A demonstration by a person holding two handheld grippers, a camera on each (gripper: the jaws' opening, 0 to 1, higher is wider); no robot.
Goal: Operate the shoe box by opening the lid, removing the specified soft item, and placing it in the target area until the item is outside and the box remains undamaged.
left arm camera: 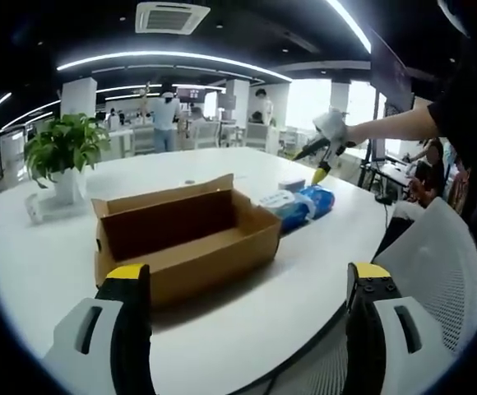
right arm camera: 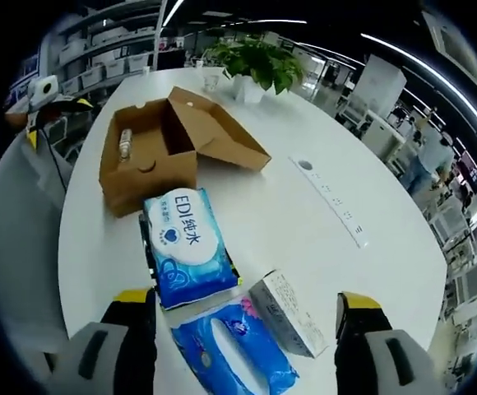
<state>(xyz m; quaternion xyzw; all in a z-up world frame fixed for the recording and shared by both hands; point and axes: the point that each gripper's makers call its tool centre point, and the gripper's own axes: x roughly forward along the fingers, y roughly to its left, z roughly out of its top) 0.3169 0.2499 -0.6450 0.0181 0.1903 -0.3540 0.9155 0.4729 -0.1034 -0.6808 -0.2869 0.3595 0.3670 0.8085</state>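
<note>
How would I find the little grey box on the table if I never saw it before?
Start at the open cardboard shoe box on the white table. Just past it lie two blue soft packs in a row. Beside the far pack sits the small grey box, the only hard, printed, straight-edged thing there.

The brown cardboard shoe box [right arm camera: 146, 156] sits open, lid flap laid back; two blue soft packs [right arm camera: 185, 245] lie just beside it.

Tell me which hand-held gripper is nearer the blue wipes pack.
Right. The right hand-held gripper hangs just above the blue wipes pack; the left hand-held gripper sits beyond the open shoe box, across from the pack.
</note>
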